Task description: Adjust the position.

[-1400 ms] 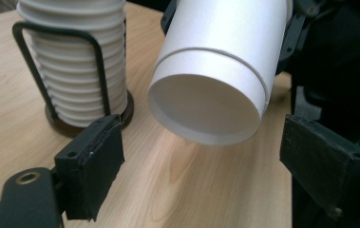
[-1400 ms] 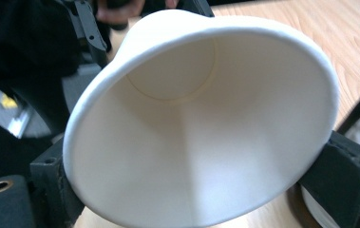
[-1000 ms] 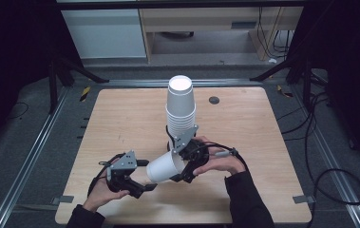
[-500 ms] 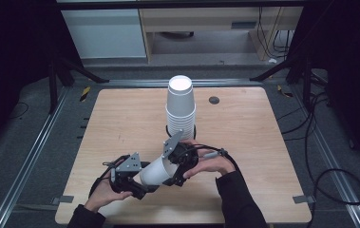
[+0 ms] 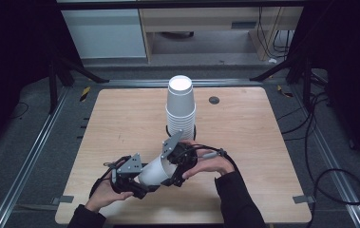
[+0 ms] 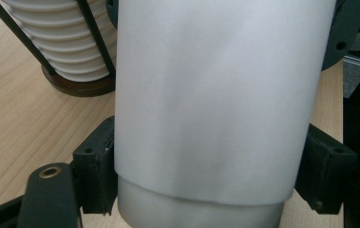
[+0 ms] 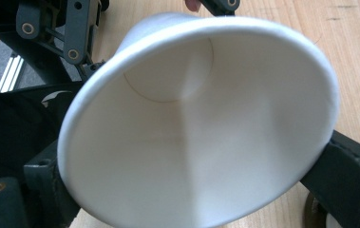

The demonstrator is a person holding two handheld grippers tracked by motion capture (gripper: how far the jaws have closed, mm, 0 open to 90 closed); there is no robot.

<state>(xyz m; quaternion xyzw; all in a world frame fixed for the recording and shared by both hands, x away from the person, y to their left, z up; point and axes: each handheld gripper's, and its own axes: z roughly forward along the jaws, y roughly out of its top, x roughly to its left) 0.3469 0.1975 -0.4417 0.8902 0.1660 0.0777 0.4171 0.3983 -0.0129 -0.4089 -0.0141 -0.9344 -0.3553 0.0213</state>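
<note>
The right gripper (image 5: 170,175) is clamped on the rim end of a white paper cup (image 5: 155,172), its black jaws pressing in from either side so that the mouth is squeezed into an oval in the right gripper view (image 7: 201,118). The cup lies on its side between the two tools, just above the near part of the wooden table (image 5: 120,114), its open mouth facing the right gripper's camera and its base pointing toward the left gripper (image 5: 137,183). In the left gripper view the cup's wall (image 6: 215,95) stands between that gripper's two black jaws, which sit just beside it on each side; whether they actually press on it I cannot tell. The person's left hand (image 5: 102,194) and right hand (image 5: 211,164) each hold their tool from the near edge. Beyond the grippers, toward the table's middle, a tall stack of white paper cups (image 5: 181,107) stands upside down in a dark wire holder (image 6: 80,85).
</note>
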